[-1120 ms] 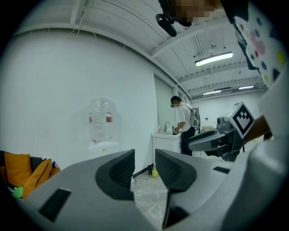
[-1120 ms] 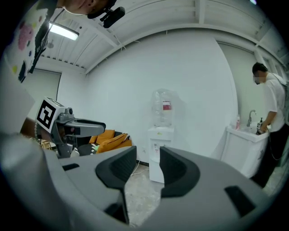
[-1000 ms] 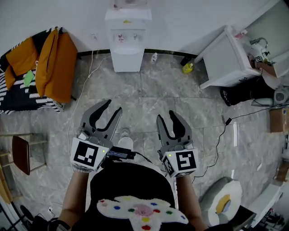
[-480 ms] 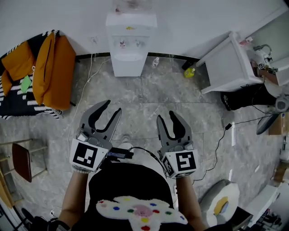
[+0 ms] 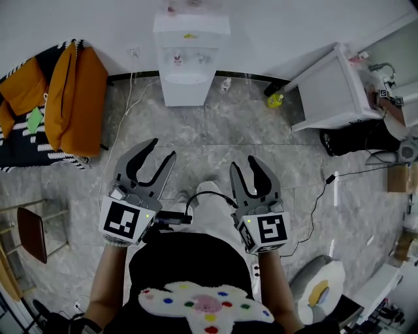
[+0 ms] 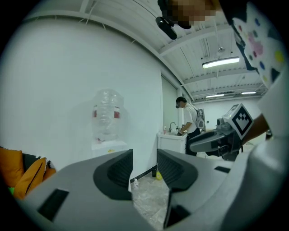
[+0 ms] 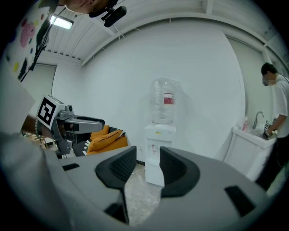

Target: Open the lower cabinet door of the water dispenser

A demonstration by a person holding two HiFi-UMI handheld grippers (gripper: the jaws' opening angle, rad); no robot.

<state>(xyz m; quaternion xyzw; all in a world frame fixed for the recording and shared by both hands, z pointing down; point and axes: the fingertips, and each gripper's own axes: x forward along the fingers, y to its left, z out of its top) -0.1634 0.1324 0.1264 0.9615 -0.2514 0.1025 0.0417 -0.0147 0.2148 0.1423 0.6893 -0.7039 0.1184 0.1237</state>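
L gripper (image 5: 163, 149), R gripper (image 5: 243, 163) were grey, b/w marker cubes (image 5: 123, 222) | black cable (image 5: 196, 194) at L's 3 o'clock | wore black top (image 5: 189, 261), dotted white patch (image 5: 206, 304)

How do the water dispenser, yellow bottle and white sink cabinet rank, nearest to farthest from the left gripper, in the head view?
From the left gripper, whose empty jaws have just been opening:
1. water dispenser, straight ahead.
2. yellow bottle, ahead to the right.
3. white sink cabinet, just beyond the bottle, farther right.

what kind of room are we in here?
Probably an indoor test or lab space, not a home: a water dispenser against a bare white wall, a white sink unit, and loose cables across the tiled floor.
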